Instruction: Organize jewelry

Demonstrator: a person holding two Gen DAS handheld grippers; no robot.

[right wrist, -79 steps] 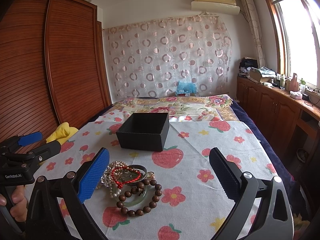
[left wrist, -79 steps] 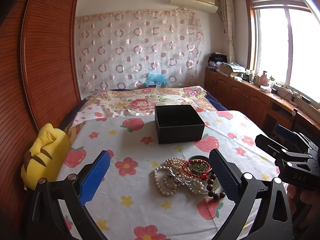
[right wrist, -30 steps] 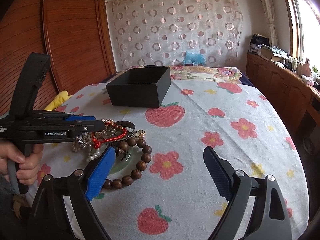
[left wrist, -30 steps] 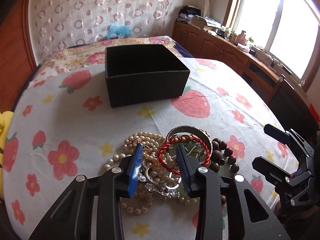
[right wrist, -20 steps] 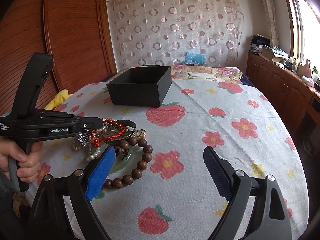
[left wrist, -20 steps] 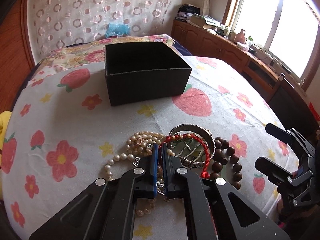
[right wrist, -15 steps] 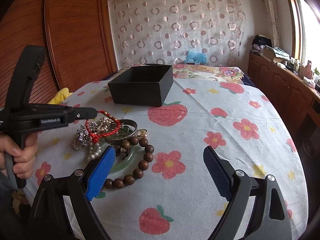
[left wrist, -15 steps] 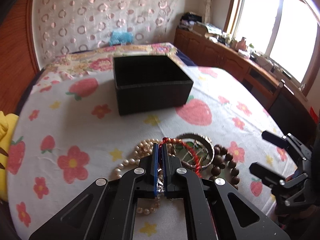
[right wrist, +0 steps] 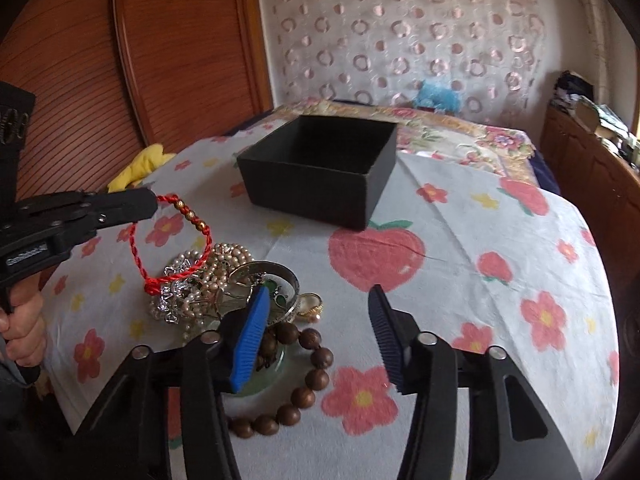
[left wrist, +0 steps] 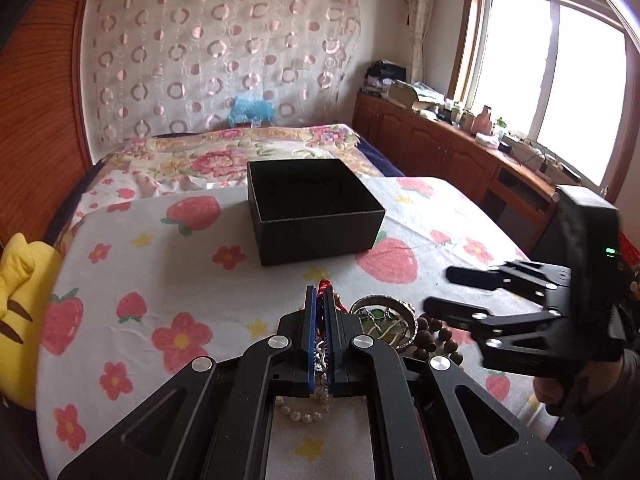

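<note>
My left gripper (left wrist: 319, 294) is pressed together on the red cord bracelet (right wrist: 175, 240), pinching it at the top of the loop. In the right wrist view the bracelet hangs from the gripper tips, lifted off the jewelry pile (right wrist: 224, 284), with its knotted lower end dangling just above the pearls (right wrist: 216, 264); 2 or 3 gold beads sit on the cord near the pinch.

My right gripper (right wrist: 316, 328) is spread wide and holds nothing; it hovers over the near side of the pile, its blue pad (right wrist: 250, 338) above the silver bangle (right wrist: 276, 280) and the wooden bead bracelet (right wrist: 308, 376).

The black box (left wrist: 312, 210) is my landmark. It stands open on the strawberry-print cloth (left wrist: 168, 280) that covers the table. The pile lies on the near side of the box, apart from it, and the red bracelet hangs between the box and the pile, nearer the pile. A gold ring (right wrist: 310, 304) rests at the pile's edge, on the side toward the big strawberry print. A yellow plush (left wrist: 20, 276) sits well left of the box at the table's edge.
</note>
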